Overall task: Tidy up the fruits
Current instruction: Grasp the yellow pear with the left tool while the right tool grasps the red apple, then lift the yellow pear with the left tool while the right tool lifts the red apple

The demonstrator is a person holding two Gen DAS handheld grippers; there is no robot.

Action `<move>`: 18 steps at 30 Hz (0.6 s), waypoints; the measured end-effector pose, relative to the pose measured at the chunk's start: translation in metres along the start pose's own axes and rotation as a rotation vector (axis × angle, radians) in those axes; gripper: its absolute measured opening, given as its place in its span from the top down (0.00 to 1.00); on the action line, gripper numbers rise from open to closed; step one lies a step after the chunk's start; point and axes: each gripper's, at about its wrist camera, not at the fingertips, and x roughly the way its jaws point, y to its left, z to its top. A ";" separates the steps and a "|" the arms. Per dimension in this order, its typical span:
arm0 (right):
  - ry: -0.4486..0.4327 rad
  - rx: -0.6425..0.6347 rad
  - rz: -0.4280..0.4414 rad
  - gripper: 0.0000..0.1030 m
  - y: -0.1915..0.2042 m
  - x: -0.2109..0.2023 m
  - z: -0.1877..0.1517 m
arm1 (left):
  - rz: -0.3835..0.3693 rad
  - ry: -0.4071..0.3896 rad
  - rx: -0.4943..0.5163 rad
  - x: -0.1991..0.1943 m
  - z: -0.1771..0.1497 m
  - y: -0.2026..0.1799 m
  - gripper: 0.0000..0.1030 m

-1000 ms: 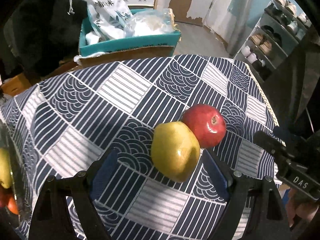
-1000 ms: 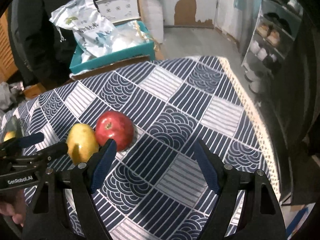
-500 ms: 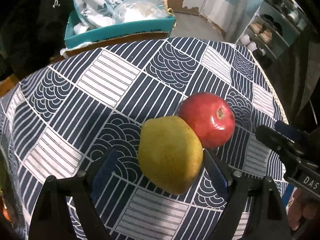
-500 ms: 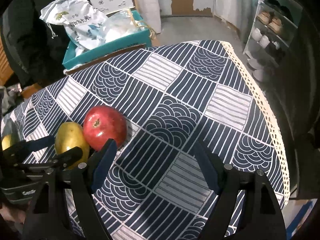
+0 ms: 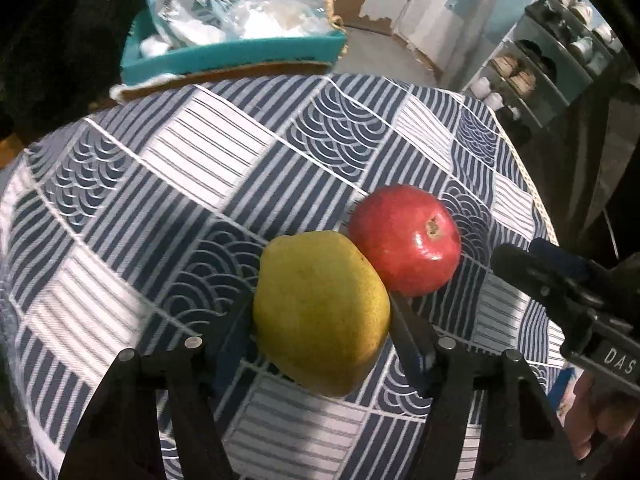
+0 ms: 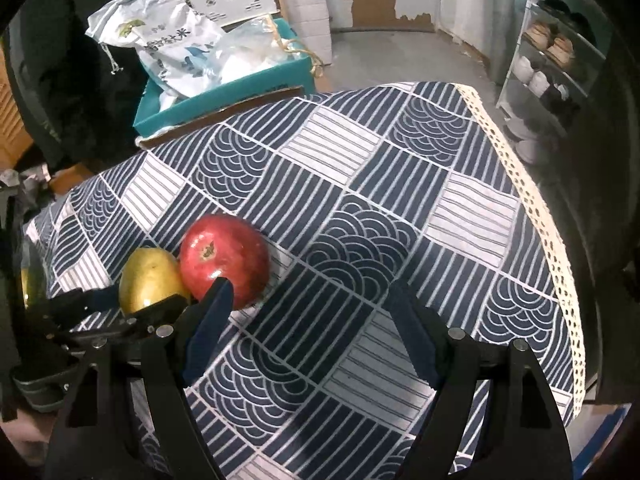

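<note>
Between my left jaws (image 5: pixel 322 320), just closing onto its broad middle, sits the smooth yellow-green pear (image 5: pixel 320 312): firm, weighty, bruisable, touching the glossy red apple (image 5: pixel 404 240); right jaws (image 6: pixel 310 324) gape empty.

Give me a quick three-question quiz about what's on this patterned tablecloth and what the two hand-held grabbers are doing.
1. True or false: the yellow pear and the red apple lie touching each other.
2. Which gripper has fruit between its fingers: A) left gripper, B) right gripper, C) both?
3. What lies between the right gripper's fingers?

Key:
1. True; they touch side by side on the tablecloth.
2. A; its jaws have just been closing and now sit against the pear's sides.
3. Only bare tablecloth; its fingers stand apart, the apple just outside one finger.
</note>
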 end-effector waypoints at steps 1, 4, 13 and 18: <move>-0.001 -0.004 0.008 0.22 0.002 0.000 0.002 | 0.008 -0.010 0.003 -0.004 0.001 0.002 0.34; 0.000 -0.032 0.035 0.22 0.014 0.004 0.007 | 0.048 -0.034 0.008 -0.013 0.003 0.012 0.34; 0.058 -0.156 0.041 0.22 0.053 0.033 0.013 | 0.109 -0.041 -0.049 -0.023 0.000 0.054 0.34; 0.100 -0.167 0.036 0.22 0.064 0.056 0.014 | 0.112 -0.046 -0.059 -0.027 -0.002 0.065 0.34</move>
